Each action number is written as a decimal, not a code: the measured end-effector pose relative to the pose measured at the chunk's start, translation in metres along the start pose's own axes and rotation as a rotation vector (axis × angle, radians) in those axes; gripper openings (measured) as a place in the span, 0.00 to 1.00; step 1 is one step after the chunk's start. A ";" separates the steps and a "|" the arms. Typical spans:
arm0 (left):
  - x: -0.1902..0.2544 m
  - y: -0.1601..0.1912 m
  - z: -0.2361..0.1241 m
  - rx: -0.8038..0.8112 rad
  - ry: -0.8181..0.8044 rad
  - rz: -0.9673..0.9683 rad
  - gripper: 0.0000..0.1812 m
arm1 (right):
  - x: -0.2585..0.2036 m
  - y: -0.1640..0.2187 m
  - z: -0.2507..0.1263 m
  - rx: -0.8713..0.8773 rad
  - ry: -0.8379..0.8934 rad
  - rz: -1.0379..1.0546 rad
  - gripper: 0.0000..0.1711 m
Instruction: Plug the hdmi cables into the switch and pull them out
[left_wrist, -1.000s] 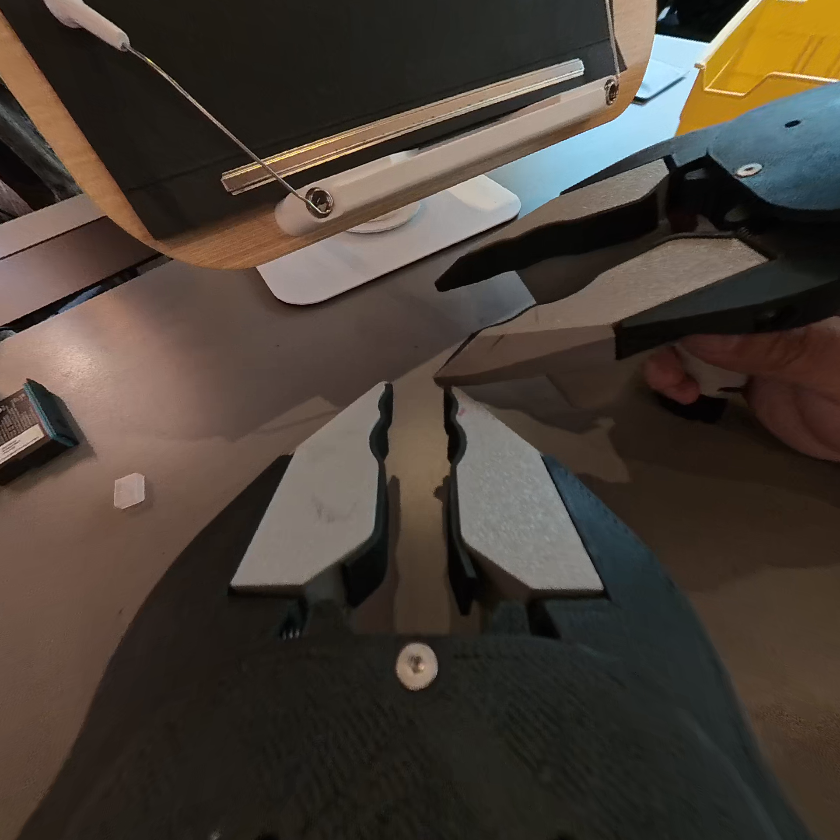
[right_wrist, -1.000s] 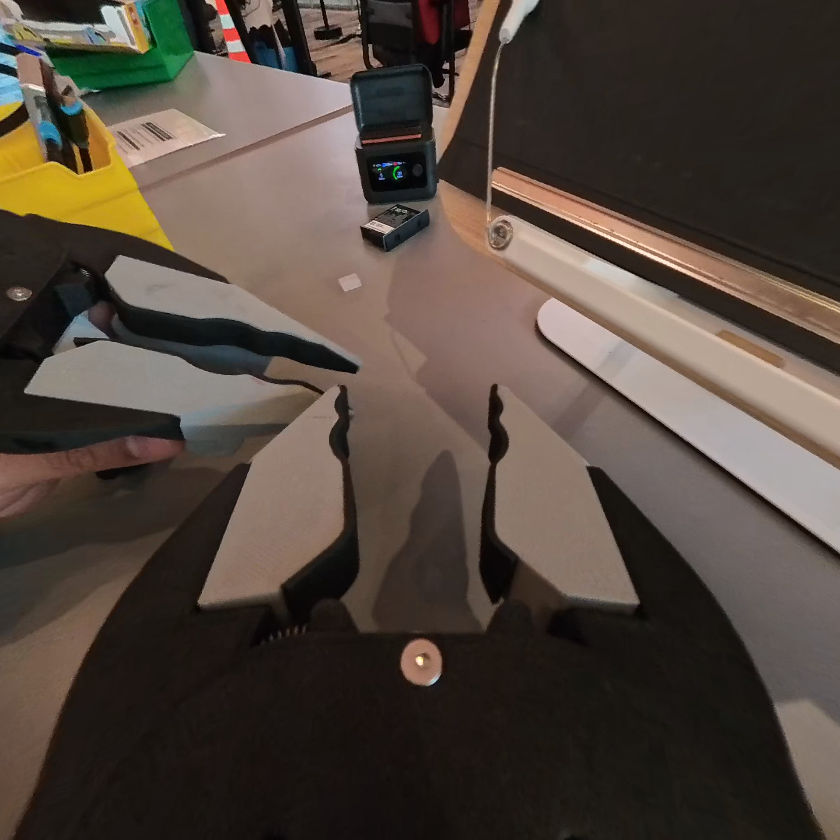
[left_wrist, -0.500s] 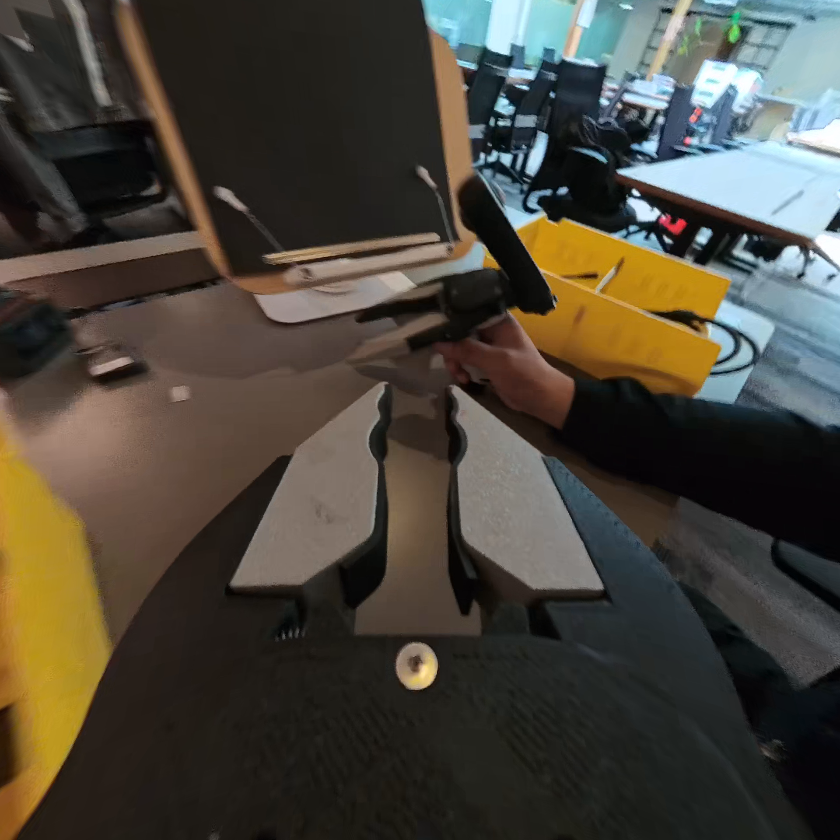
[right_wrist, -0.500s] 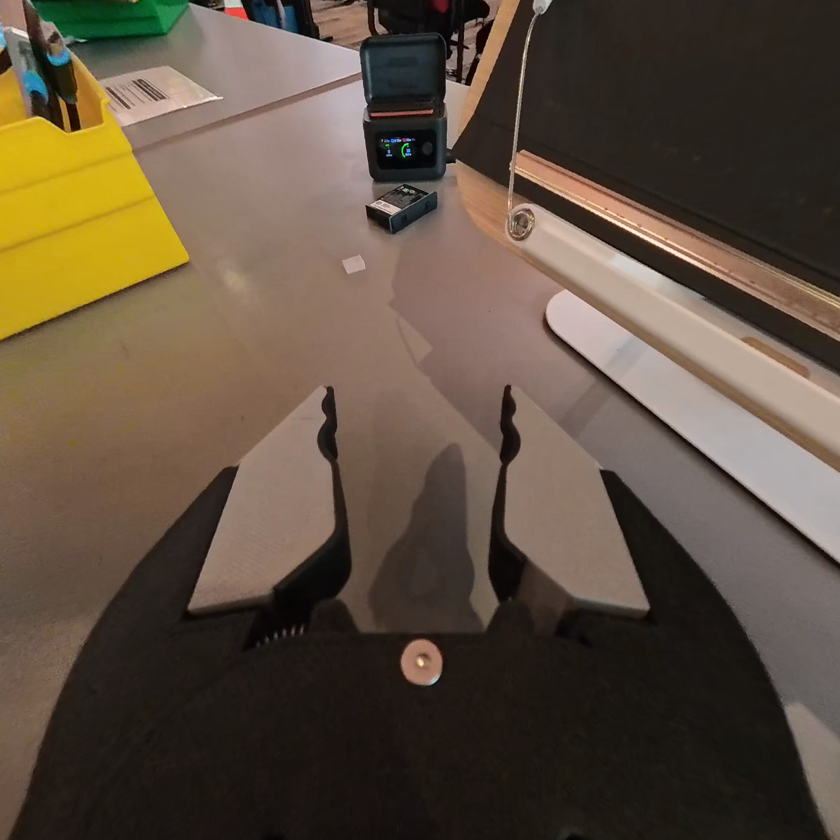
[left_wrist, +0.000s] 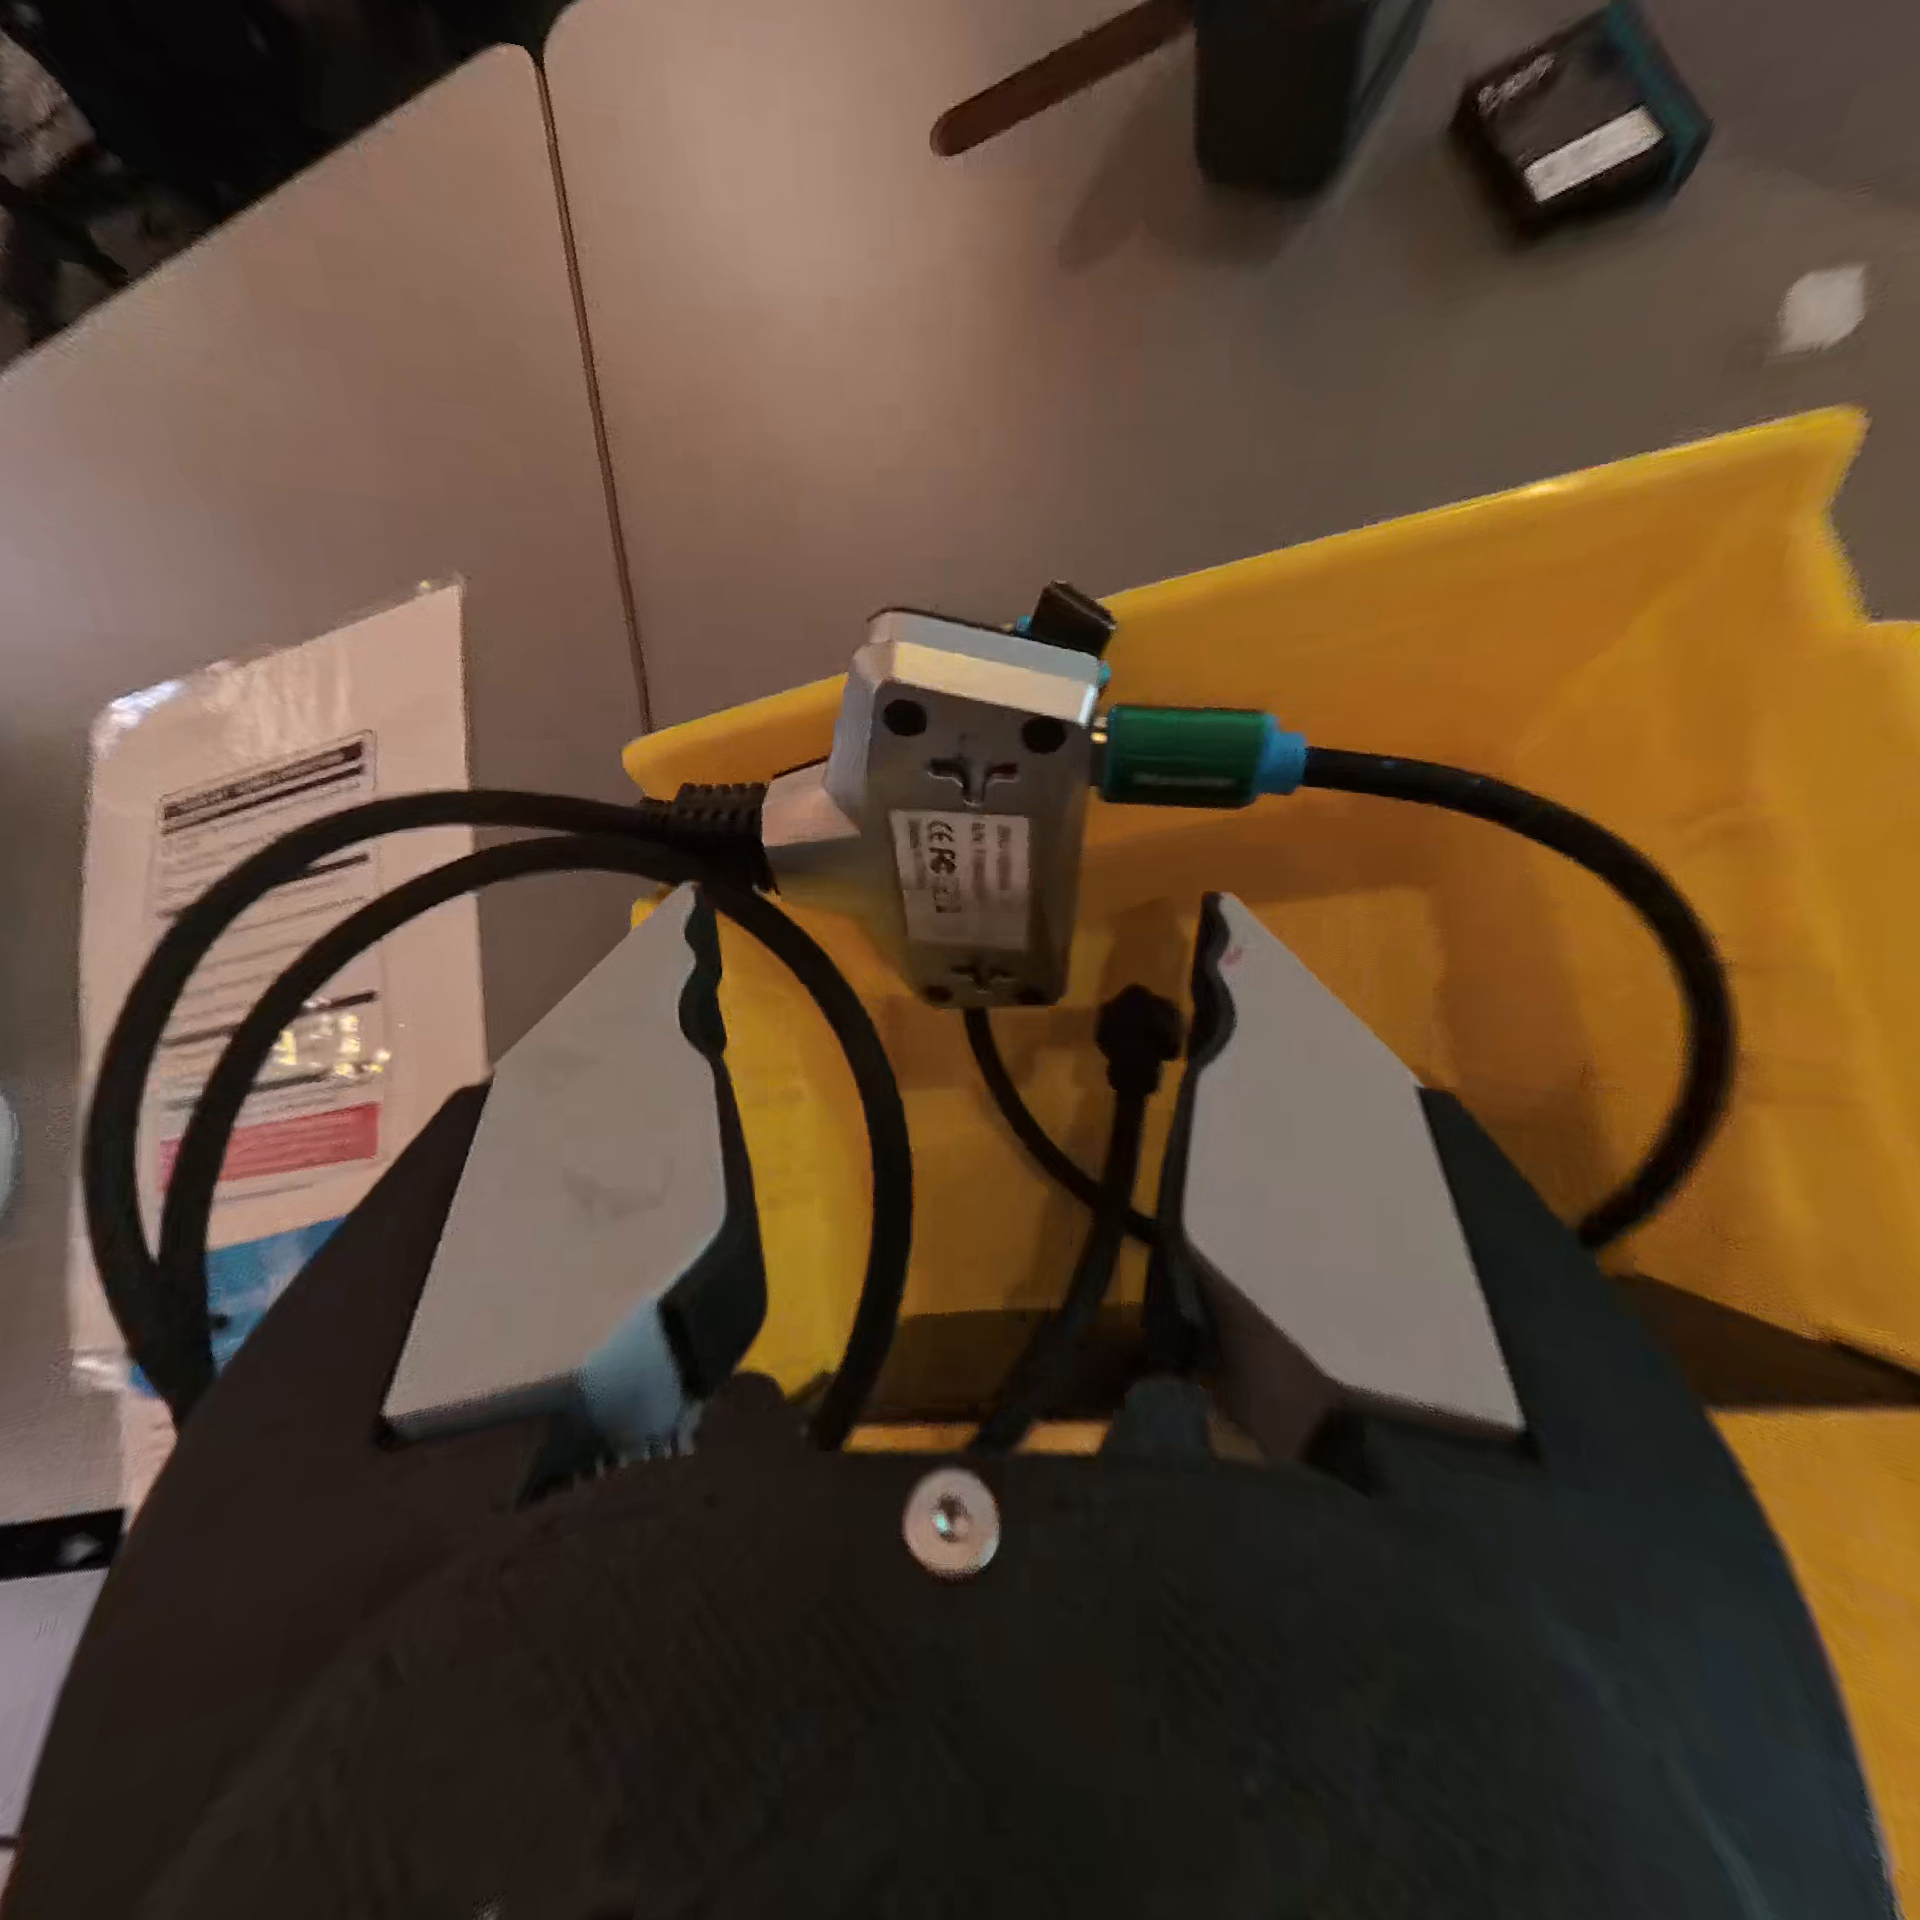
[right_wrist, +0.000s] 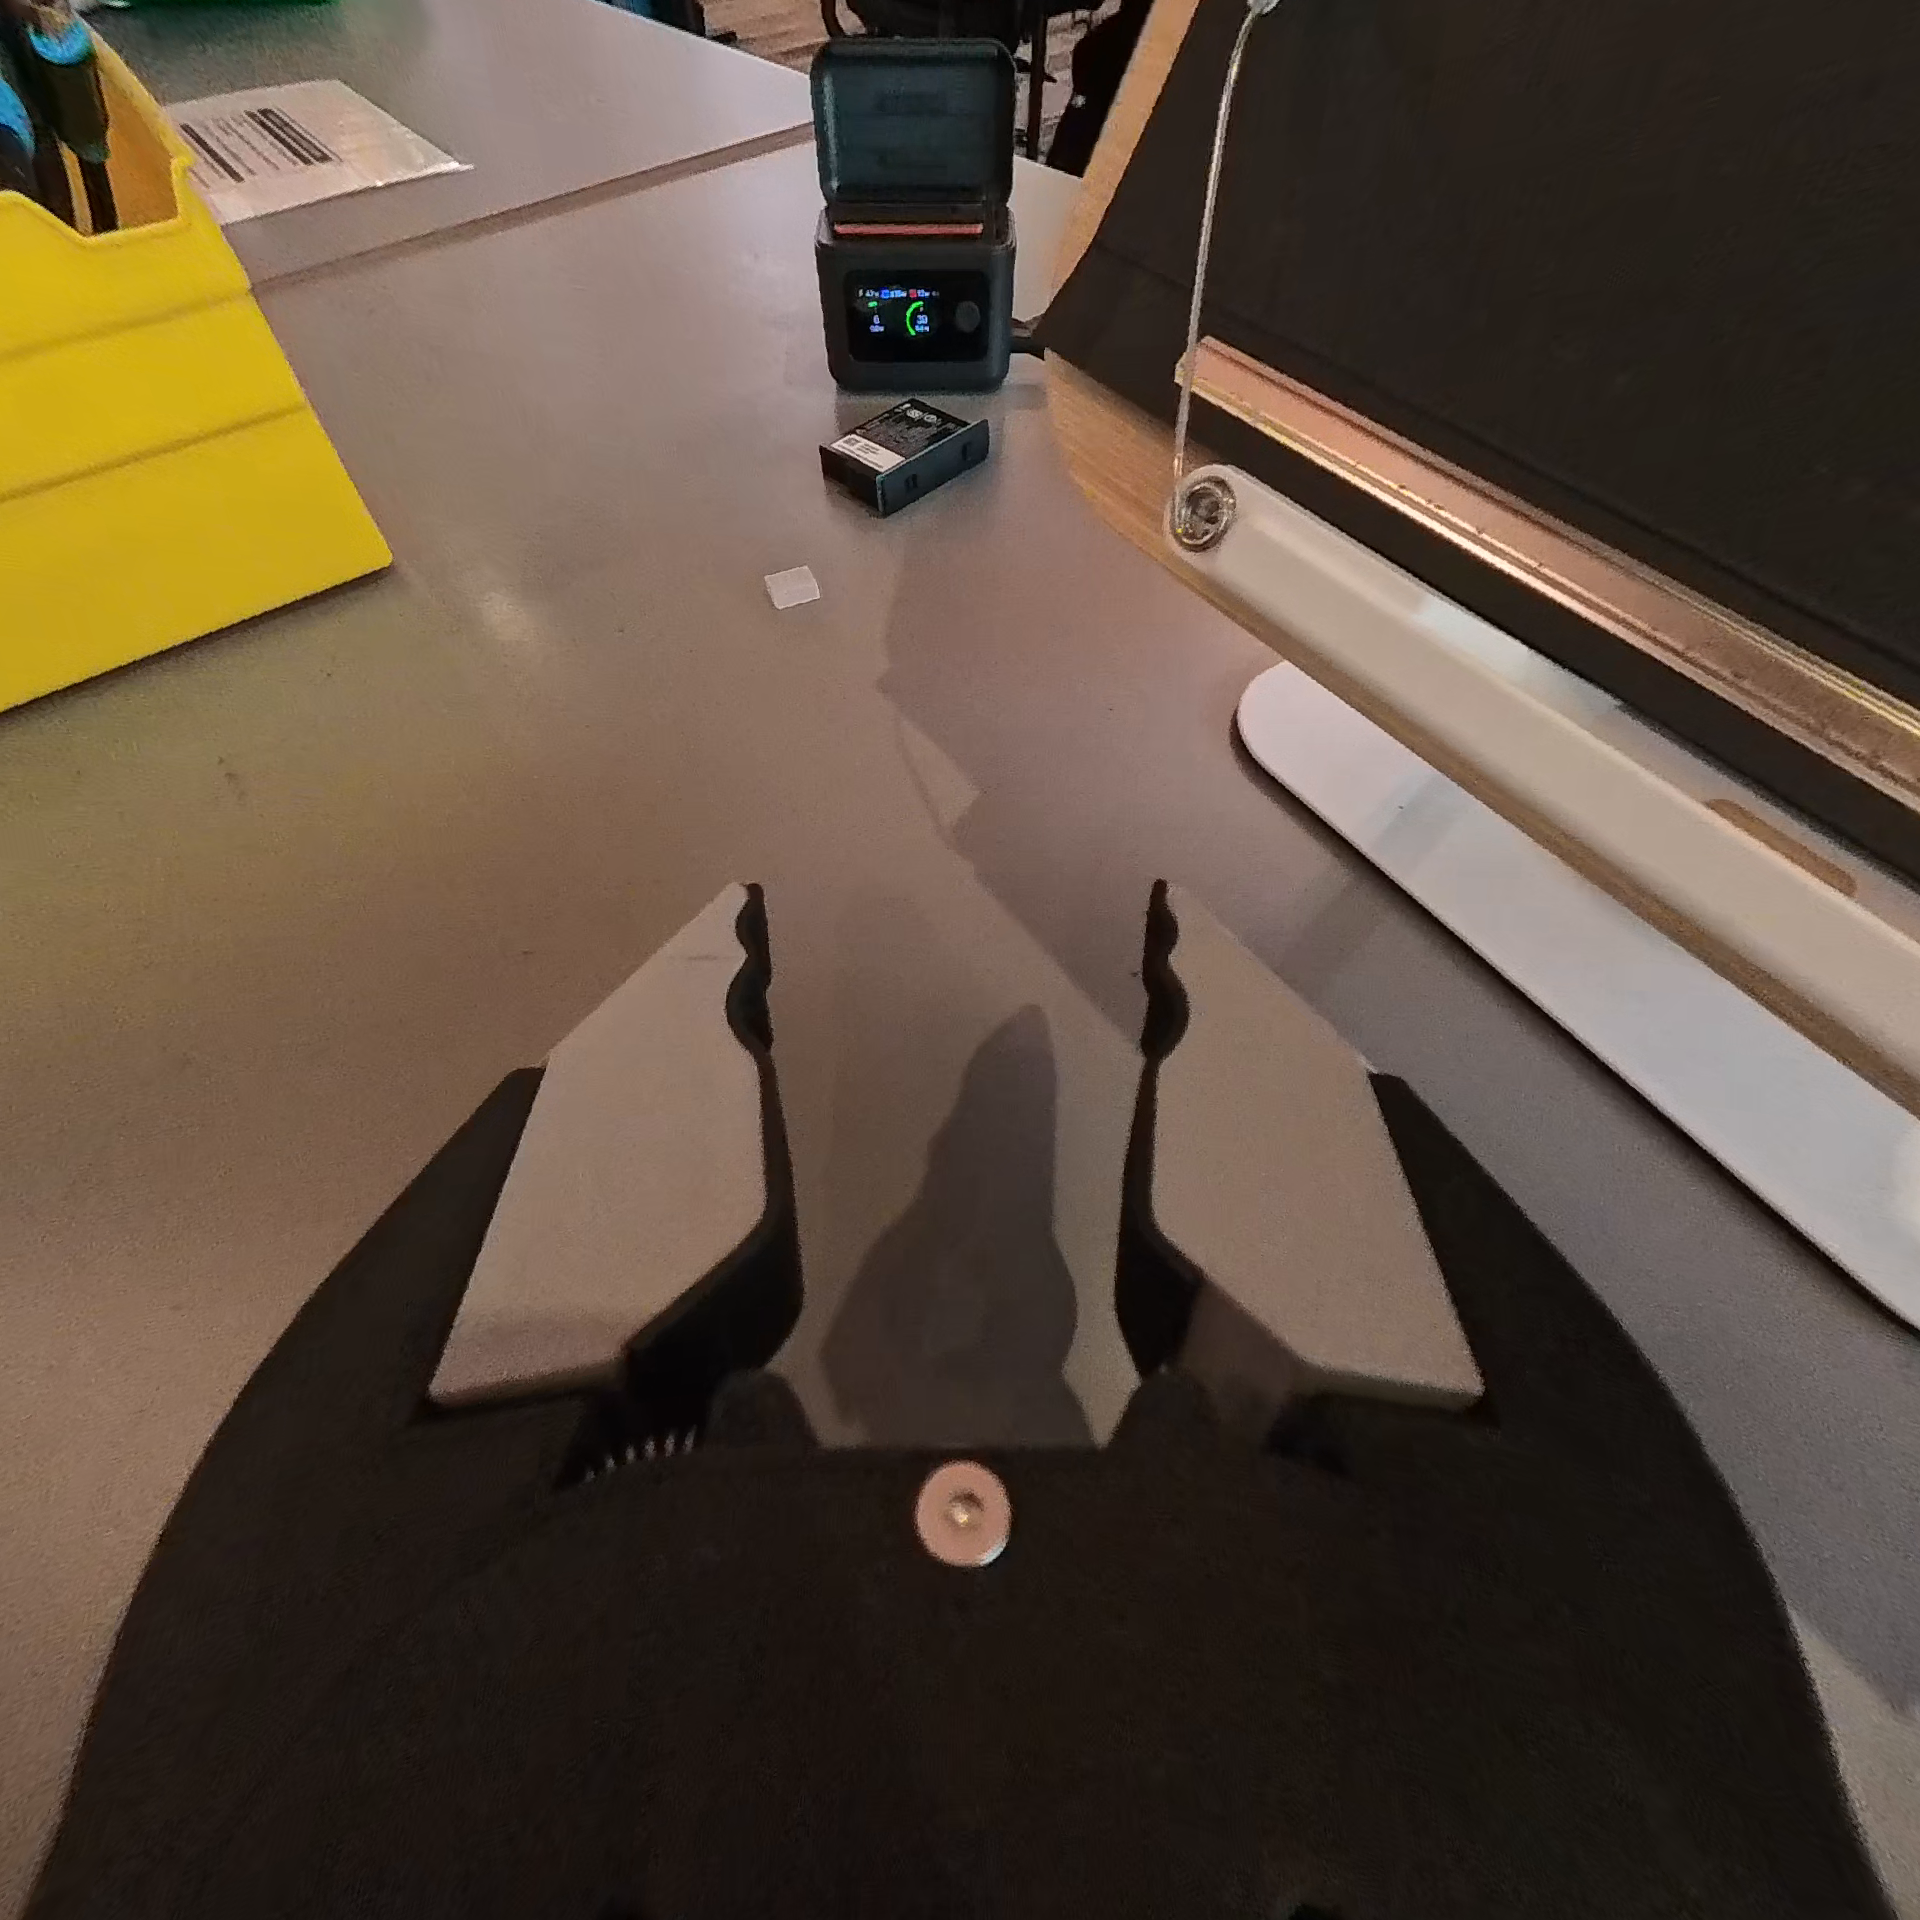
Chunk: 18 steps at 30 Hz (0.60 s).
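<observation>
In the left wrist view, a small silver switch stands underside up in a yellow bin. A green and blue plug on a black cable sits in its right side. Another black cable loops off to the left from a ribbed plug at the switch's left side. A loose black plug lies below the switch. My left gripper is open just above the bin, empty, the switch ahead between its fingertips. My right gripper is open and empty over the bare grey table.
A printed sheet lies left of the bin. In the right wrist view, the yellow bin is at far left. A black device with a lit screen, a small black battery and a white chip lie ahead. A board on a white stand fills the right. About 6 centimetres separates my left fingertips from the loose black plug.
My left gripper has swung away from the board and the right gripper, down over the yellow bin, and opened wider. My right gripper has crept slightly forward and stays open.
</observation>
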<state>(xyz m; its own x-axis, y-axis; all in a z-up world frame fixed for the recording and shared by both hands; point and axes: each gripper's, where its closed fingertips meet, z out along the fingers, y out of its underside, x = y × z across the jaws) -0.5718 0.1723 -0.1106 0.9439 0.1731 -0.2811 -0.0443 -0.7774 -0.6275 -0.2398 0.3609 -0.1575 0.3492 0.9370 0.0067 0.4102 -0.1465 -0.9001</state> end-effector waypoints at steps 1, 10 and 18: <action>-0.003 -0.001 0.006 -0.008 -0.025 0.029 0.49 | 0.001 0.000 0.000 0.000 0.000 0.003 0.41; -0.009 -0.012 0.028 -0.014 -0.157 0.264 0.34 | 0.003 -0.001 0.000 0.005 -0.005 0.023 0.41; -0.038 -0.041 -0.029 0.097 -0.360 0.258 0.32 | 0.005 -0.001 -0.001 0.012 -0.001 0.027 0.40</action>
<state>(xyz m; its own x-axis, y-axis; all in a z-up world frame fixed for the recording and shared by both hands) -0.5964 0.1805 -0.0530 0.7248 0.1943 -0.6610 -0.3097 -0.7651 -0.5645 -0.2380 0.3651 -0.1559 0.3590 0.9331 -0.0186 0.3906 -0.1683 -0.9051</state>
